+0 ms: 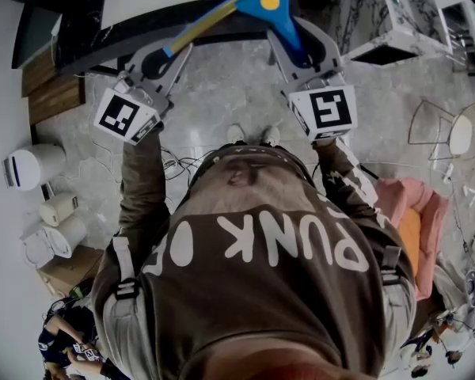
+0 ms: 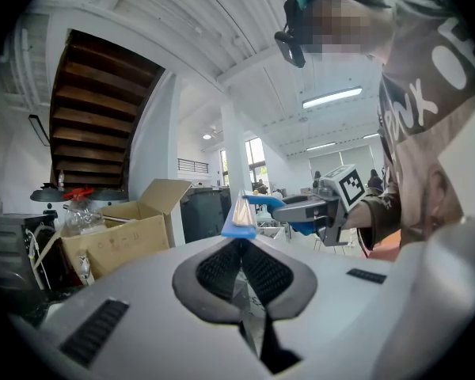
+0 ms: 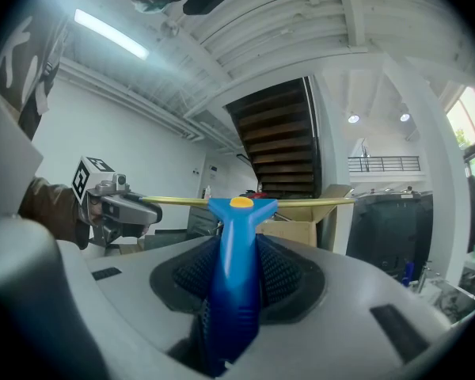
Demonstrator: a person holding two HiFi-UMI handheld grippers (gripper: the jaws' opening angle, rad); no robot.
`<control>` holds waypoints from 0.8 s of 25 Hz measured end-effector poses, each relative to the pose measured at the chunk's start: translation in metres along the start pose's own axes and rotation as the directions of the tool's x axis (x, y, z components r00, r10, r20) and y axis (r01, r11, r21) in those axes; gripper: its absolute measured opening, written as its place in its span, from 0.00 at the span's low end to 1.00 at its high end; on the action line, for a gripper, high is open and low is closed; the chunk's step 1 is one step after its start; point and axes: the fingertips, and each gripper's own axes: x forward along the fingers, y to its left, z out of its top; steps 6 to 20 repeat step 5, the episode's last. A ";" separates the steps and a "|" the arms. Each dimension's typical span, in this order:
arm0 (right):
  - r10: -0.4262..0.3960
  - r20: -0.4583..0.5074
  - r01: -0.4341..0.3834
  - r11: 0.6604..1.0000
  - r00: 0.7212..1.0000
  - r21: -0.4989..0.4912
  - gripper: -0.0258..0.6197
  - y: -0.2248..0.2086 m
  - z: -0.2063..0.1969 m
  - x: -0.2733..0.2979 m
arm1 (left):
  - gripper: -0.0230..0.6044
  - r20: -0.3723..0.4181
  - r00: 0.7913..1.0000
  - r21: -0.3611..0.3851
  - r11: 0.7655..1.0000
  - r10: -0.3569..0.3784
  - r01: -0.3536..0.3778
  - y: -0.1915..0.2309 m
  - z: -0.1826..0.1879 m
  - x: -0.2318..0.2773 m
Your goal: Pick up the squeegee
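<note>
Blue squeegee (image 1: 279, 20) handle largely hidden inside right gripper (image 1: 302, 54).

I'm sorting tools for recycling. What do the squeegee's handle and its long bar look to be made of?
The handle looks like moulded plastic: glossy blue, ribbed low down, with a yellow cap. The long bar looks like thin brass-toned metal, though yellow plastic is possible. Seen end on, a pale strip along it is probably rubber, but that is unsure.
</note>
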 end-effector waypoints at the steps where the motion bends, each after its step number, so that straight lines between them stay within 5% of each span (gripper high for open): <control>1: 0.002 -0.001 -0.002 1.000 1.000 -0.003 0.26 0.000 0.000 0.000 | 0.04 0.001 1.000 0.000 1.000 0.000 0.000 0.000 0.000 0.000; 20: 0.000 0.000 0.000 1.000 1.000 0.000 0.26 0.000 0.001 0.002 | 0.04 0.002 1.000 -0.003 1.000 0.005 -0.005 0.002 0.001 -0.002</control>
